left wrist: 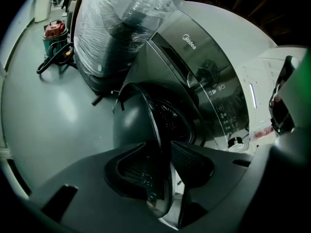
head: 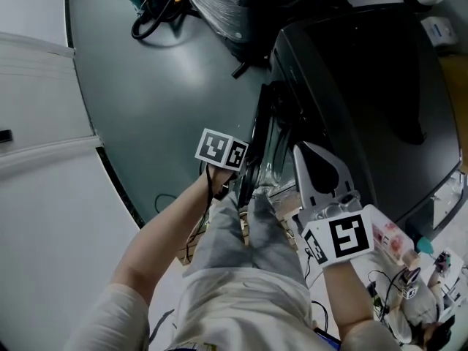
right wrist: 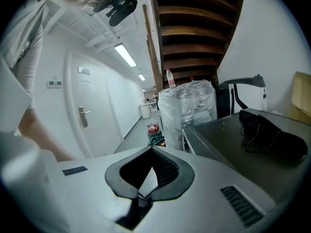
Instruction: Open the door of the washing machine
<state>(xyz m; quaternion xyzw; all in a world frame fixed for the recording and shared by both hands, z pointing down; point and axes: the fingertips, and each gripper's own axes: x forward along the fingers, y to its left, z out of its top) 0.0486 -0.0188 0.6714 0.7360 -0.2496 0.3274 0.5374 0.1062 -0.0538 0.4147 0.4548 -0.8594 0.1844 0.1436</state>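
A dark front-loading washing machine [head: 351, 86] fills the right of the head view. Its round door [left wrist: 133, 120] stands ajar, swung out from the drum opening [left wrist: 172, 118]. In the left gripper view, my left gripper [left wrist: 163, 147] straddles the door's near rim. One pad lies on each side, and the rim fills the gap between them. In the head view its marker cube [head: 221, 150] sits beside the door's edge [head: 257, 152]. My right gripper [right wrist: 152, 149] is off the machine, held beside its front top corner. Its tips are together with nothing between them.
A plastic-wrapped bundle [left wrist: 126, 23] stands on the floor left of the machine. A red device with a black cable [left wrist: 53, 33] lies beyond it. A dark cloth-like item [right wrist: 269, 132] rests on the machine's top. The person's legs [head: 241, 240] stand close to the door.
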